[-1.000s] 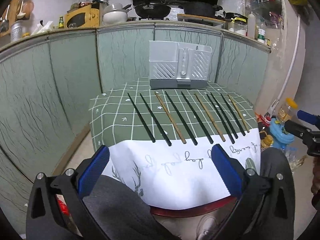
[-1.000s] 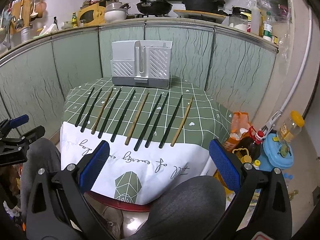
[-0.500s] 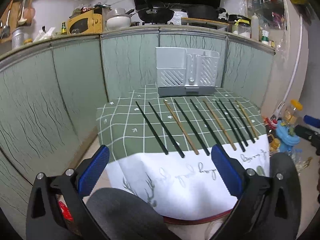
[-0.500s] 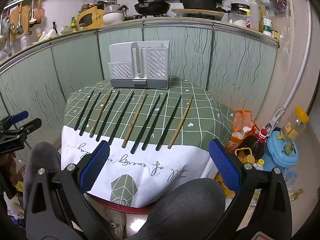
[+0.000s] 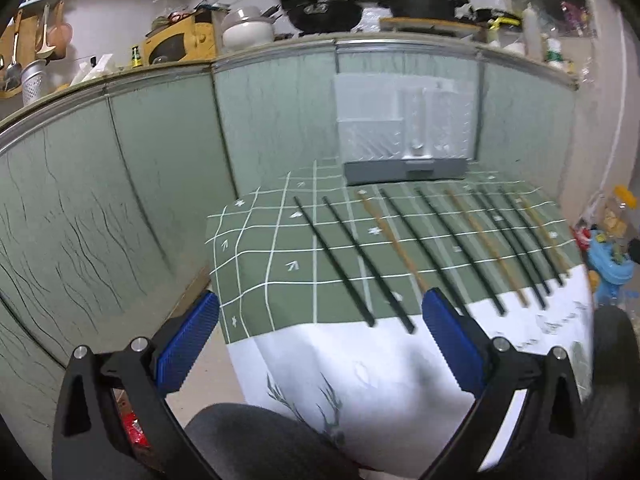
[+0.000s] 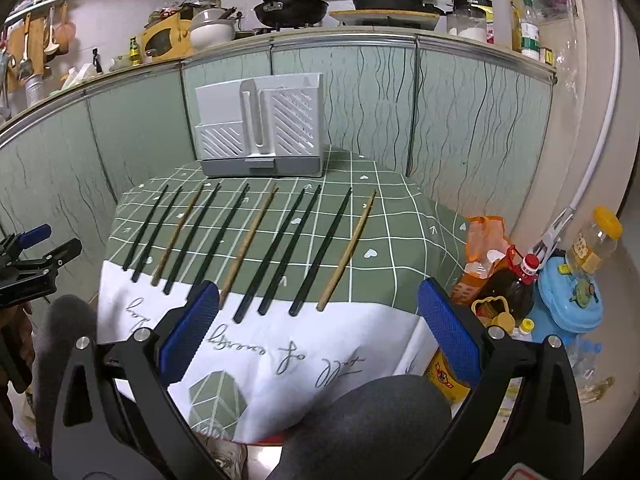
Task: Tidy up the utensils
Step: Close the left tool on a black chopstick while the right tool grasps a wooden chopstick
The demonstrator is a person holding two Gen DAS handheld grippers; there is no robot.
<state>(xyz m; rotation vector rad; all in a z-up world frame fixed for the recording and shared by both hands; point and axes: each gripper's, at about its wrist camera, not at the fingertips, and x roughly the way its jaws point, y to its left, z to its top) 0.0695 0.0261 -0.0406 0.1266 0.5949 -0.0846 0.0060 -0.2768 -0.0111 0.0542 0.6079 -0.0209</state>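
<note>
Several chopsticks lie side by side on a small table with a green checked cloth (image 6: 404, 216): black chopsticks (image 6: 280, 248) and wooden chopsticks (image 6: 348, 246). They also show in the left wrist view, black (image 5: 334, 260) and wooden (image 5: 394, 240). A grey utensil holder (image 6: 260, 124) stands upright at the table's far edge; the left wrist view shows it blurred (image 5: 404, 132). My left gripper (image 5: 320, 344) is open and empty, before the table's front left corner. My right gripper (image 6: 318, 330) is open and empty, before the front edge.
Green cabinet fronts (image 6: 460, 108) curve behind the table, with pans and jars on the counter above. Bottles (image 6: 508, 280) and a blue container (image 6: 568, 308) stand on the floor to the right. My knees (image 6: 360, 424) sit below the white cloth overhang (image 6: 280, 352).
Both grippers have moved forward toward the table, which looks larger. The left view has swung left, so the table sits further right and is blurred. Both stay open.
</note>
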